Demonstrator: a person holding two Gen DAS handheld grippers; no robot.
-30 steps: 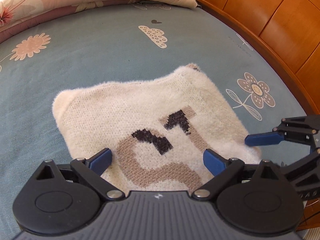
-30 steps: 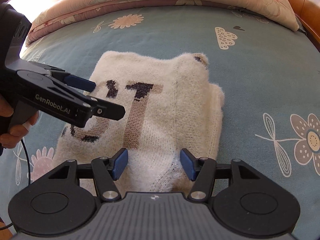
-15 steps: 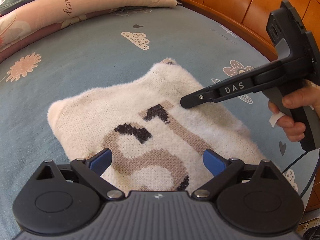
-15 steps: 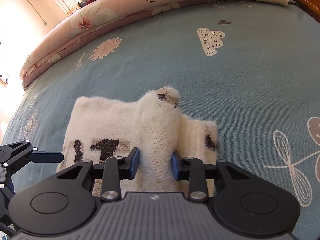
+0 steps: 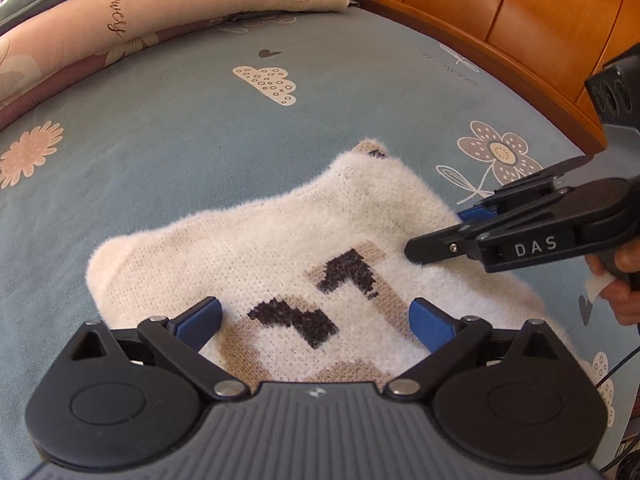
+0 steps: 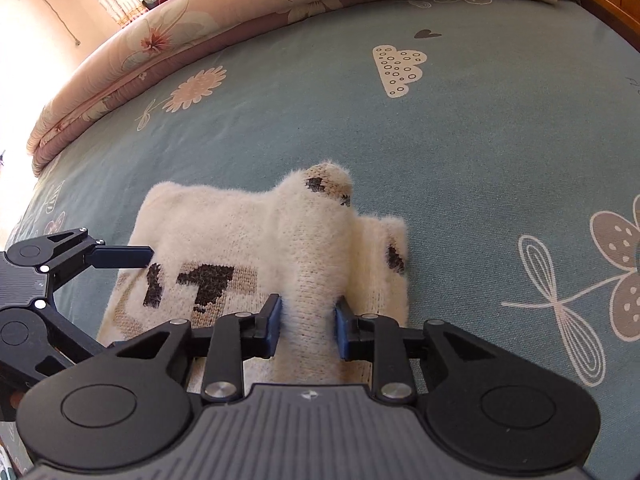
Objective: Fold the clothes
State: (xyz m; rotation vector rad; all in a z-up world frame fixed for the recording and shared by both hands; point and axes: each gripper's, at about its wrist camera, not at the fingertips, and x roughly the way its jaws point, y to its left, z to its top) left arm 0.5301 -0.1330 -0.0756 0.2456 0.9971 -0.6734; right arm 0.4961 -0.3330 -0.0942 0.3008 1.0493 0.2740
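On the bed [image 6: 460,140], cream sweater [image 5: 280,248] is lying mostly folded; right tongs [image 6: 307,322] are pinching a raised fold, left tongs [image 5: 316,320] are hovering spread wide. Final tuck likely remaining.

right hand-held gripper [image 6: 306,326] now clamping sweater [image 6: 312,280] ridge

Fuzzy knit sweater [image 5: 280,248], matt cotton bedsheet [image 5: 160,152], glossy wooden headboard [image 5: 500,12]

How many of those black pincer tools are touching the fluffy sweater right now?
1 for sure: the right gripper pinches a raised fold of the sweater. The left gripper is open over it; contact unclear.
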